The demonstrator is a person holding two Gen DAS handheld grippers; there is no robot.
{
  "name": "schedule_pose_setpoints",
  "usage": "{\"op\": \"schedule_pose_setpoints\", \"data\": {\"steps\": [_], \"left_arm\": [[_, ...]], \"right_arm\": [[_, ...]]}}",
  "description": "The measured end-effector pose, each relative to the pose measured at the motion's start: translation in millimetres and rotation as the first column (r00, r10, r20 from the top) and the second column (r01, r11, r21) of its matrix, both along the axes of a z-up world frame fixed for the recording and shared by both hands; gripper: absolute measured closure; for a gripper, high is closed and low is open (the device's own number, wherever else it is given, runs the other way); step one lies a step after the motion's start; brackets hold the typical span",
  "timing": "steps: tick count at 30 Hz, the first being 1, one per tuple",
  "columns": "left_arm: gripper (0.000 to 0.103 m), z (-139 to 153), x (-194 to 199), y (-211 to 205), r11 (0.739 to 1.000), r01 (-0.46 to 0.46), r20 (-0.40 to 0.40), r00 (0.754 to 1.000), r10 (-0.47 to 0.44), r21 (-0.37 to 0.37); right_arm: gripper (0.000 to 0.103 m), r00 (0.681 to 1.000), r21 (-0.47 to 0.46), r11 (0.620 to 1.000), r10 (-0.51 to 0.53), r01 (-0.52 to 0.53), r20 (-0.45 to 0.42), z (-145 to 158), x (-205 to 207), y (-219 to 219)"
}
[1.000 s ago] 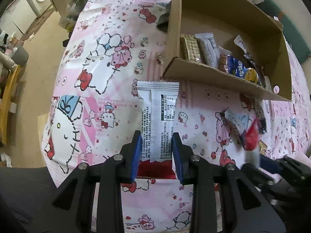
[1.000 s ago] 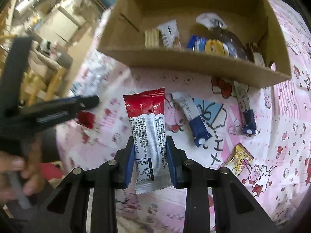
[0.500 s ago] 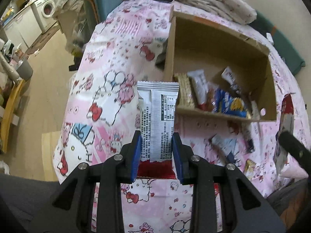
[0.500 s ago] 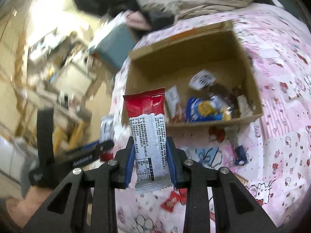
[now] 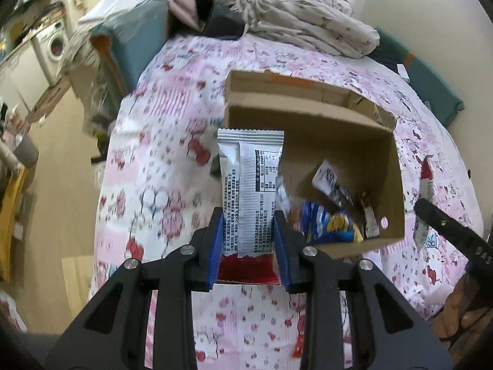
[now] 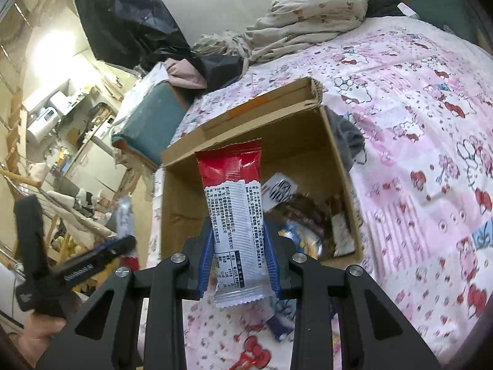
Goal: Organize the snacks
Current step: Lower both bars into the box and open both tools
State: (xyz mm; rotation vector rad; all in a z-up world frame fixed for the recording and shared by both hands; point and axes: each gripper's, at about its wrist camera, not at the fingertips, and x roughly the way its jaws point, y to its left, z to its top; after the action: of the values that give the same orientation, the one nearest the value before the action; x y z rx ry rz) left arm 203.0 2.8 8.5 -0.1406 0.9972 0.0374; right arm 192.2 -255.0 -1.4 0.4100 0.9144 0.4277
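Left gripper (image 5: 248, 234) fingers clamp a snack bar (image 5: 250, 185); right gripper (image 6: 239, 260) fingers clamp a second bar (image 6: 235, 212). Cardboard box (image 6: 336, 154) lies ahead, below both fingertips. Advice: carry each bar past the near wall, lower, then release.

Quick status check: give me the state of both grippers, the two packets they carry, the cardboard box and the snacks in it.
Left gripper: jaws shut on a packet.
Silver-and-red snack packet: held upright, silver end up.
Right gripper: jaws shut on a packet.
Red-and-white snack packet: held upright, red end up.
Brown cardboard box: open, partly filled.
Blue-and-yellow snack bag: lying inside the box.
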Motion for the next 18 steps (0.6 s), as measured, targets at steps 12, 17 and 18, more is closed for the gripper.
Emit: {"op": "schedule_pose_setpoints", "data": {"steps": [12,17,18], "left_arm": [[0.076,-40.4,37.2,-40.7,0.99,0.131,0.019,0.991,-0.132,0.046],[0.076,-58.6,48.5,-37.9,0.991,0.129,-0.025,0.991,-0.13,-0.028],[0.076,-59.0,49.5,-37.6,0.992,0.126,-0.022,0.992,-0.127,-0.029]], "right_arm": [[0.071,0.998,-0.023,1.0,-0.019,0.017,-0.062,-30.1,35.3,-2.8],[0.071,0.995,-0.036,0.999,-0.023,0.019,-0.101,-40.5,37.6,-1.4],[0.071,0.994,-0.039,0.999,-0.024,0.02,-0.103,-41.9,38.7,-0.5]]}}
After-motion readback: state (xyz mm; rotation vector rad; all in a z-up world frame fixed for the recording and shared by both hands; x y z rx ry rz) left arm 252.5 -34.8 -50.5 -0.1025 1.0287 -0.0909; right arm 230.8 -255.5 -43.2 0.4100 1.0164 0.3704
